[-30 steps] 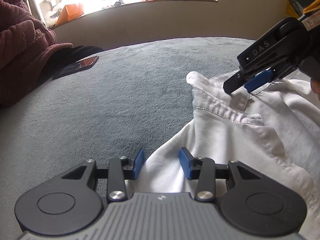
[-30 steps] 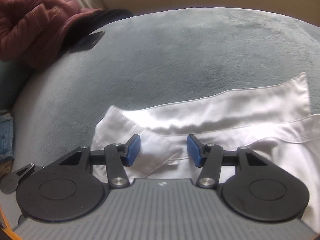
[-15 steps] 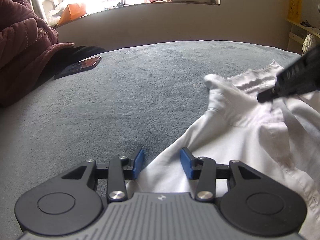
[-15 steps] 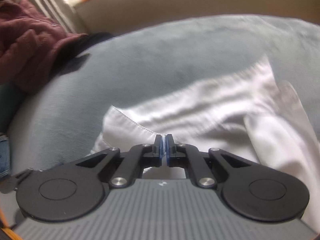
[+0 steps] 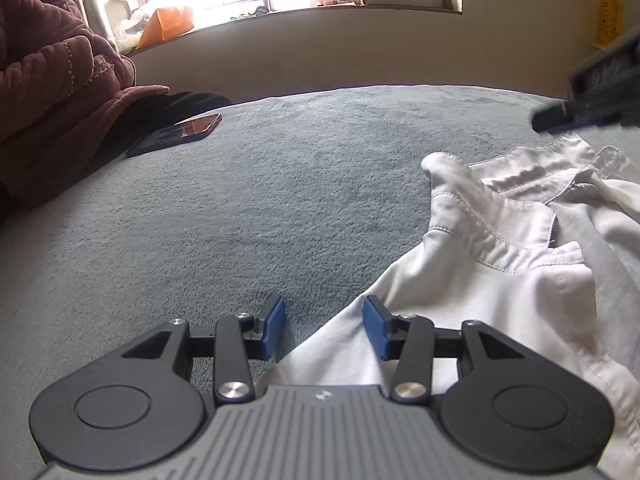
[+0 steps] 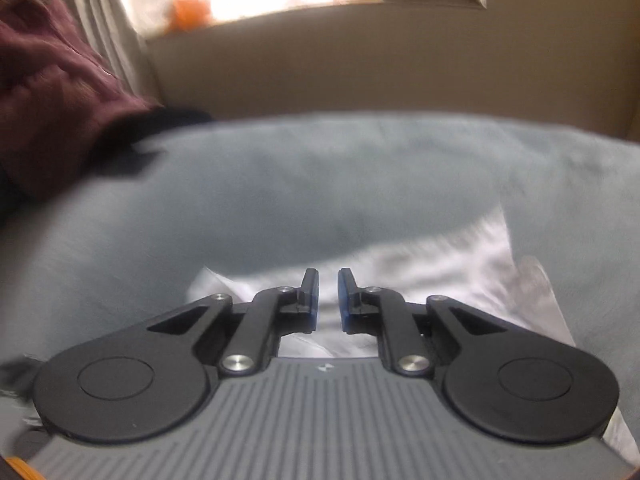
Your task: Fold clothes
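On the grey blanket (image 5: 248, 208) the white shirt (image 5: 500, 280) lies rumpled; my left gripper (image 5: 324, 330) is wide apart astride its edge, my right gripper (image 6: 325, 298) slightly parted, empty, so each should pinch only one layer.

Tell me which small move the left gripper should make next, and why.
Probably close the left gripper: its jaws stand open and an edge of the white shirt lies between them on the grey blanket, not yet gripped.
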`<move>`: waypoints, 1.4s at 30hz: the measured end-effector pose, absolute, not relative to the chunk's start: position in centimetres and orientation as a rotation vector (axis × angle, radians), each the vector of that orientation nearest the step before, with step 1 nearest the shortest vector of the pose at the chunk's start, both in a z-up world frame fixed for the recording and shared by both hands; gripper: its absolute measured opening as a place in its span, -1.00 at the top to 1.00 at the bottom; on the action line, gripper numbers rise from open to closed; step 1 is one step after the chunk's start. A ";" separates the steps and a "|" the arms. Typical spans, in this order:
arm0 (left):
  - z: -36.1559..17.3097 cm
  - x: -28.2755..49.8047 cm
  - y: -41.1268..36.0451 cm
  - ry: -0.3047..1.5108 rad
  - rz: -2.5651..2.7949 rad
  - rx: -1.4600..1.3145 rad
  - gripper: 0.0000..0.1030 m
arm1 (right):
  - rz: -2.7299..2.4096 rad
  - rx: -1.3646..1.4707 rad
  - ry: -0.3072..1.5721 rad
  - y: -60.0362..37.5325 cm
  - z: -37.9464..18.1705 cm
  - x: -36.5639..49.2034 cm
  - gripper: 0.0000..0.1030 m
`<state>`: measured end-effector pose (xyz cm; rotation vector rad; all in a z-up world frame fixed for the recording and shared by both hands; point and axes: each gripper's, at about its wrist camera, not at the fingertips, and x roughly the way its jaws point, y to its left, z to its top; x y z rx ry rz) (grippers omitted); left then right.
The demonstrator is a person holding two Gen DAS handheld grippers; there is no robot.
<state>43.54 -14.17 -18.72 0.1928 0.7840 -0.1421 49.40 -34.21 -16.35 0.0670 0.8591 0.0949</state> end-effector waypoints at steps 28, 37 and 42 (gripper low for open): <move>-15.9 43.0 -8.4 0.766 -0.121 0.073 0.08 | 0.373 0.252 0.889 -35.1 -13.4 43.9 0.77; -14.7 41.7 -5.7 0.828 -0.047 0.038 0.07 | 0.310 0.393 0.953 -36.1 -16.6 41.8 0.76; -11.9 39.6 -2.5 0.834 -0.015 0.002 0.05 | 0.215 0.621 0.918 -39.3 -17.2 41.0 0.57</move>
